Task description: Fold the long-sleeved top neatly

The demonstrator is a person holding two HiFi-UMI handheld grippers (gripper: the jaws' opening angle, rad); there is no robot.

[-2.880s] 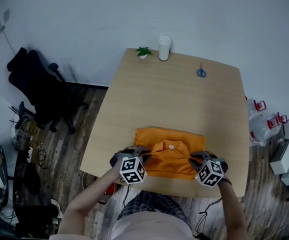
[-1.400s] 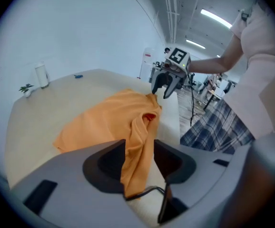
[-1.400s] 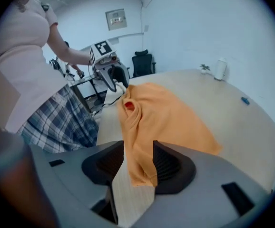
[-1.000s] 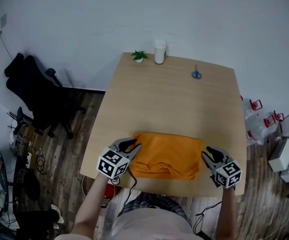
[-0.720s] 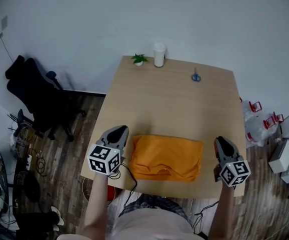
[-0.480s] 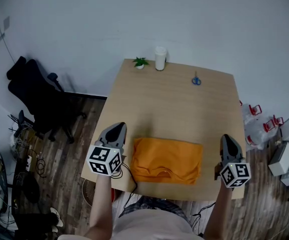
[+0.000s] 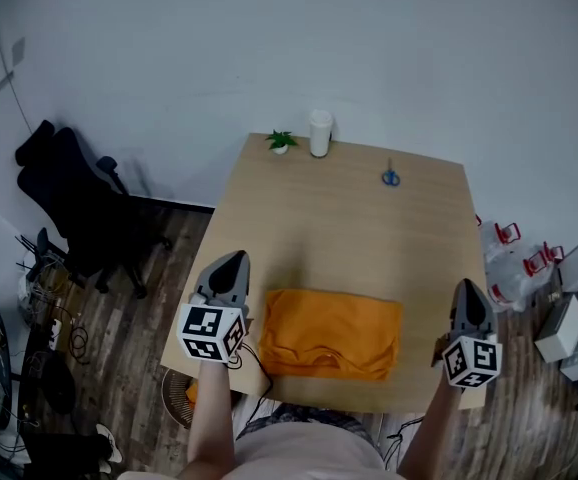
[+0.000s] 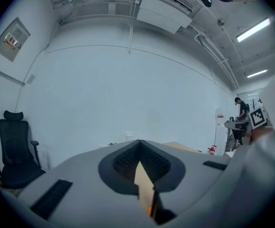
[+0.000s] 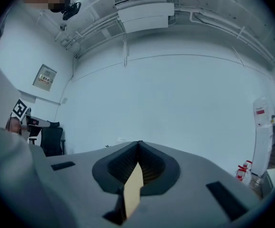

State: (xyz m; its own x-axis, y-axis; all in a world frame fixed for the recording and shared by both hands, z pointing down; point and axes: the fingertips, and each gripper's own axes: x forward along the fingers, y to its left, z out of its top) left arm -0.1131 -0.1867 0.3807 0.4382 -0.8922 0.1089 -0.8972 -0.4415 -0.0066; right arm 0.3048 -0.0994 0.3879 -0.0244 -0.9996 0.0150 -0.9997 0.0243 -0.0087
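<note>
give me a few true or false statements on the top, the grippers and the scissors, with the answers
The orange top lies folded on the table. True.
The left gripper is clamped on the top. False: it is shut on nothing, to the top's left.
The right gripper is shut and empty. True.
The scissors lie on the top. False: they lie apart from it, near the table's far edge.

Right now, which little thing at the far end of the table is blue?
The scissors, lying alone toward the right. The cup is white, and the small plant beside it is green.
</note>
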